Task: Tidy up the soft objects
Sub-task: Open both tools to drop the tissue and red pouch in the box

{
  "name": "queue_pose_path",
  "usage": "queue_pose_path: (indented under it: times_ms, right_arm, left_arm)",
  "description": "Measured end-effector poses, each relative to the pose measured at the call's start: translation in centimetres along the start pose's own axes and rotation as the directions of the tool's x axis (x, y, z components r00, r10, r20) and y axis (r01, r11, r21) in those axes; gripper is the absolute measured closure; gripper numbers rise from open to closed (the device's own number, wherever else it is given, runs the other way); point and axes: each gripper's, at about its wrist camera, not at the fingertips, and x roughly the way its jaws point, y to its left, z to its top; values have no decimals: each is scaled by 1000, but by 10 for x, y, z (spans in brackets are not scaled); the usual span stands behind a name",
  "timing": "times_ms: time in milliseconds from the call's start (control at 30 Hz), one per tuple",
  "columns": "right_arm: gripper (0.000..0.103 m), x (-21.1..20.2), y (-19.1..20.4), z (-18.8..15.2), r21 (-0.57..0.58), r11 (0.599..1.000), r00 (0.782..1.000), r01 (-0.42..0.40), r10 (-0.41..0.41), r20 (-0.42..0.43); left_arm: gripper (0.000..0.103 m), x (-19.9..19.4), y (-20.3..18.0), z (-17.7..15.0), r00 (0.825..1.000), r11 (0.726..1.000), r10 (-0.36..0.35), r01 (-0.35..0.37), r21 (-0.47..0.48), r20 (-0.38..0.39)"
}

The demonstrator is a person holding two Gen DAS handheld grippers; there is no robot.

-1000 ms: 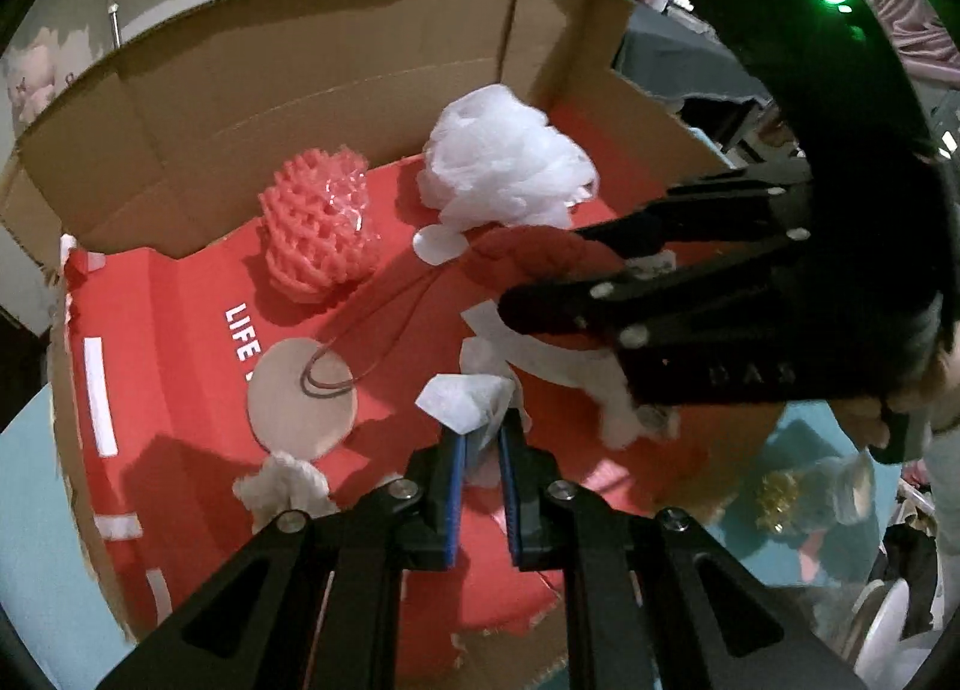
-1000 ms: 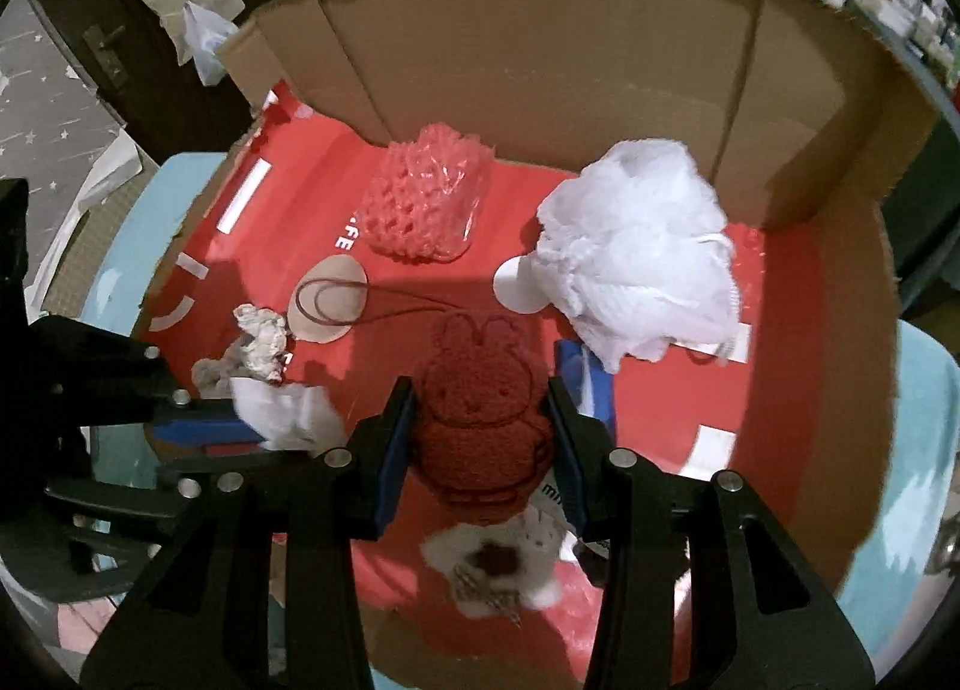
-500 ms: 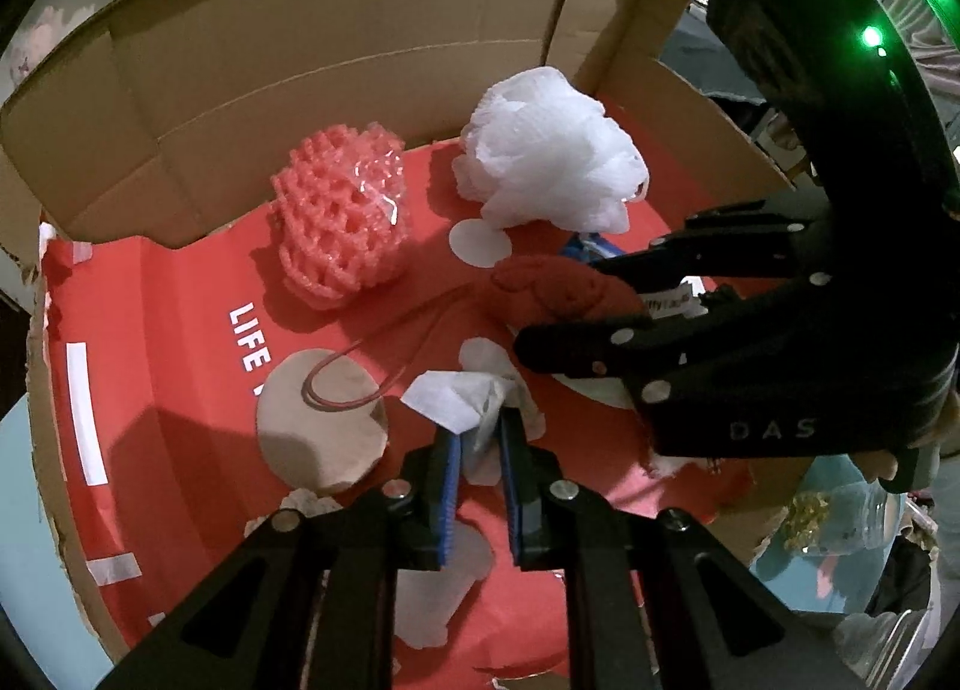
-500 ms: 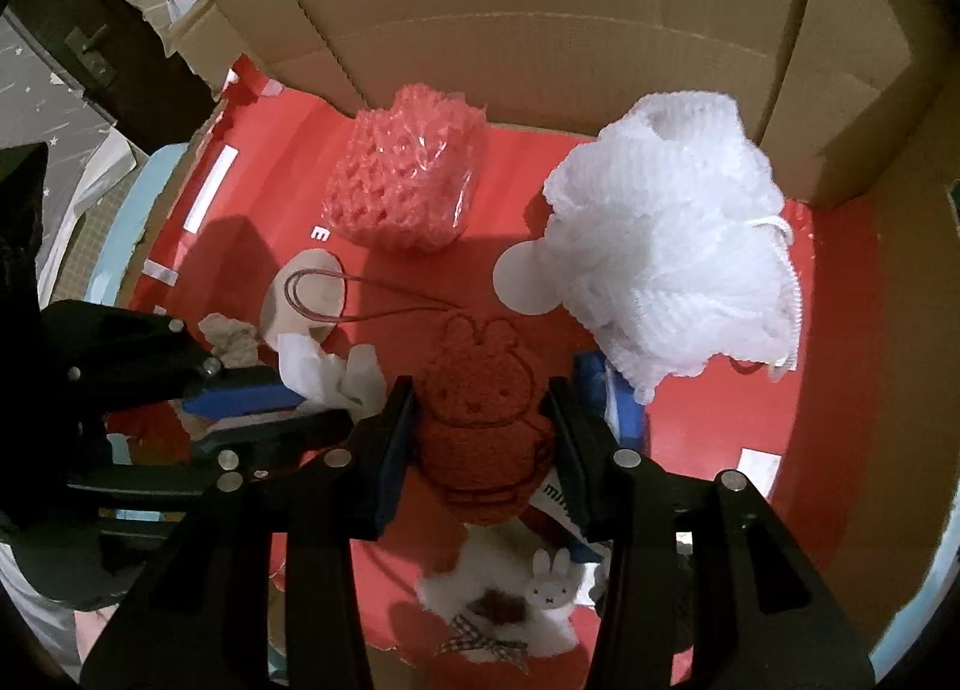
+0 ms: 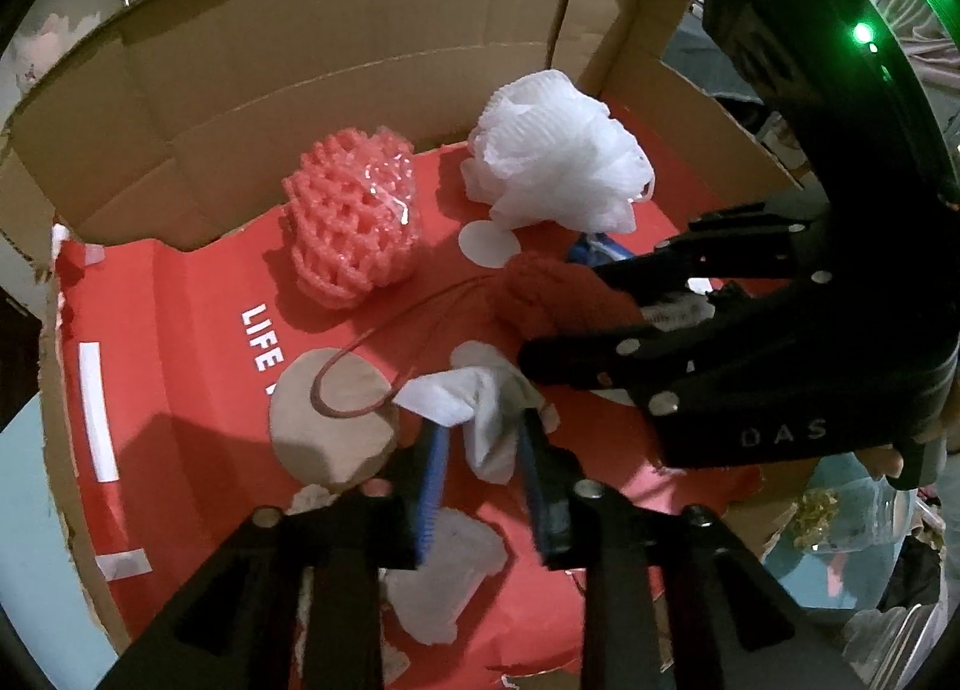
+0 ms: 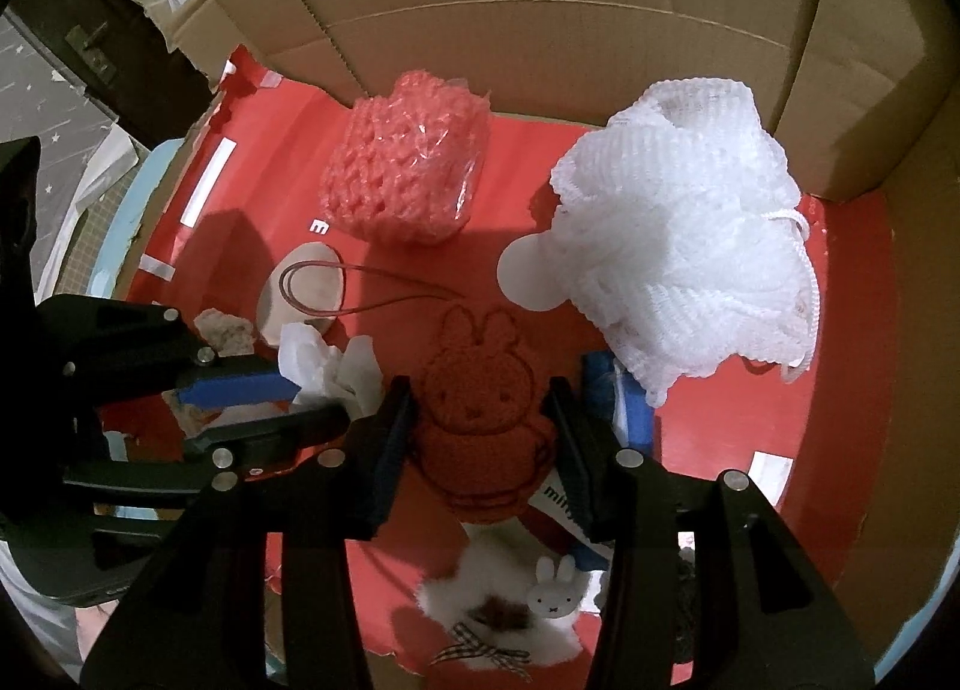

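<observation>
Both grippers are inside a cardboard box (image 5: 336, 48) with a red floor. My left gripper (image 5: 480, 438) has its jaws spread and a crumpled white tissue (image 5: 474, 408) hangs loose between them; it also shows in the right wrist view (image 6: 330, 360). My right gripper (image 6: 480, 390) is shut on a red knitted bunny (image 6: 480, 390), seen from the left (image 5: 552, 294). Its thin red cord (image 6: 336, 294) trails left. A pink foam net (image 6: 408, 180) and a white mesh puff (image 6: 690, 270) lie at the back.
A round cardboard disc (image 5: 330, 426) lies on the box floor under the cord loop. A fluffy white bunny toy with a checked bow (image 6: 516, 612) lies below my right gripper. A small white scrap (image 6: 225, 330) lies left. Box walls rise behind and at both sides.
My left gripper has opened, freeing the tissue it was pinching. Both grippers have moved deeper into the box. The right gripper still holds the red bunny.
</observation>
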Motion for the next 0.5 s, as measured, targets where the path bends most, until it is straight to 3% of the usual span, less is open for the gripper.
queue_pose_path:
  times_ms: [133, 400, 500]
  right_arm:
    - [55, 0, 2, -1, -4, 1000, 1000, -5, 5, 0]
    - [50, -13, 9, -7, 4, 1000, 999, 19, -19, 30]
    - [37, -30, 11, -13, 16, 1000, 998, 18, -19, 67]
  left_arm:
    - [63, -7, -1, -3, 1000, 1000, 9, -9, -1, 18]
    - [34, -39, -10, -19, 995, 999, 25, -22, -35, 92]
    - [20, -53, -11, -26, 990, 997, 33, -25, -67, 135]
